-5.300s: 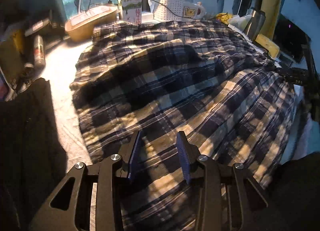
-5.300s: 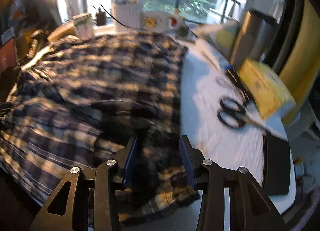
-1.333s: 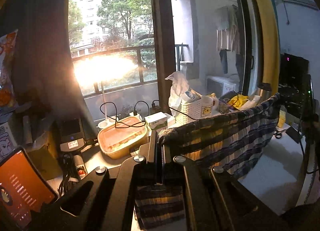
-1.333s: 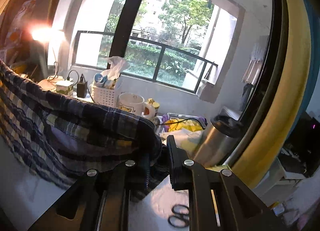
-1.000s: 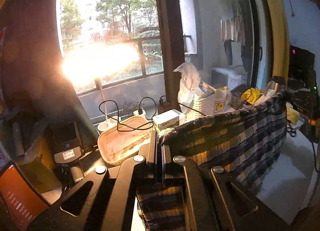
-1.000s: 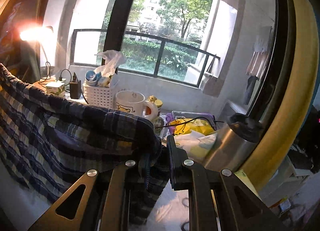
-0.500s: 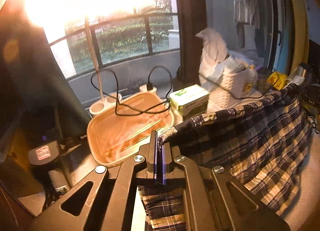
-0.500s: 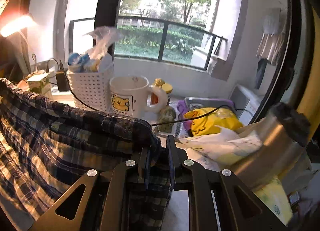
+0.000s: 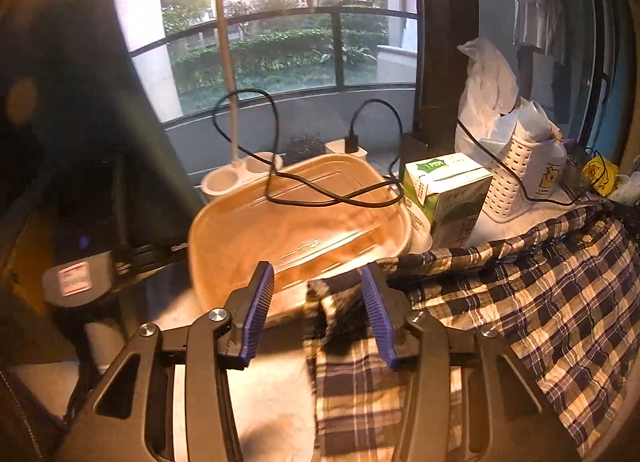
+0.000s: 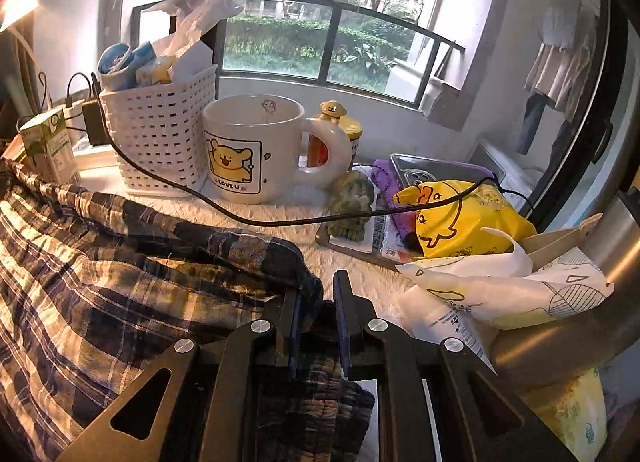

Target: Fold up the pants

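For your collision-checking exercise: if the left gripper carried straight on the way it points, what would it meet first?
Probably the tan plastic tray just ahead of the left gripper, whose fingers are opening off the plaid pants; depth is unclear.

Plaid pants (image 9: 520, 302), navy-cream check, rumpled, draped over table, waistband edge bunched.
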`<control>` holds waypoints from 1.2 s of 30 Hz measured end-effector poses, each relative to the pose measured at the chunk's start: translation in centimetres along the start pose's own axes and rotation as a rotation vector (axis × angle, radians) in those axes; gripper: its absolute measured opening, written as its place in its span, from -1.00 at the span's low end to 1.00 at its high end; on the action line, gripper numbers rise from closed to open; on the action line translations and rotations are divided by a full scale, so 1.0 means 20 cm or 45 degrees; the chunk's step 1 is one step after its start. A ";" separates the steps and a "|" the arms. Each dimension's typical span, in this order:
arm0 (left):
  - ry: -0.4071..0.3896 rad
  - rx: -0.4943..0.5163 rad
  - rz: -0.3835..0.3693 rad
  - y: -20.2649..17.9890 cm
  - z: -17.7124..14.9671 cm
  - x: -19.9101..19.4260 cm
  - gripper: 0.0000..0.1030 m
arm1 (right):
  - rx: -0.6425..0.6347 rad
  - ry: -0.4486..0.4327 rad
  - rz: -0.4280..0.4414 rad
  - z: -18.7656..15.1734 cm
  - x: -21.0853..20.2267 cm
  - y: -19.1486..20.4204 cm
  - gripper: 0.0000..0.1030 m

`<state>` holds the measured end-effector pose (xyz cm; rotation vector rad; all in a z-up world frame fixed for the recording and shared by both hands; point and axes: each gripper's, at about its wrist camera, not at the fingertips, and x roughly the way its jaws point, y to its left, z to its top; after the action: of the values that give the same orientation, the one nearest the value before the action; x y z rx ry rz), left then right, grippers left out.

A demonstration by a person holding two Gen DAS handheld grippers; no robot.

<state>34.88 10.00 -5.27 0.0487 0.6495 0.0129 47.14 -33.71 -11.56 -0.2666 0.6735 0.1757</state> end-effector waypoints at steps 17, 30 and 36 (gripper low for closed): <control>0.292 -0.276 -0.231 0.09 -0.57 -0.31 0.37 | 0.159 -0.015 0.021 -0.23 -0.36 -0.11 0.46; 0.346 -0.167 -0.168 0.01 -0.64 -0.27 0.37 | 0.643 0.123 0.288 -0.62 -0.41 -0.23 0.46; 0.316 -0.078 -0.107 -0.04 -0.61 -0.25 -0.49 | 0.577 0.113 0.286 -0.58 -0.39 -0.04 0.25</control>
<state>23.52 9.66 -12.07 -0.0405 0.8982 -0.0431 34.50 -38.49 -15.28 0.2385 0.8108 0.2210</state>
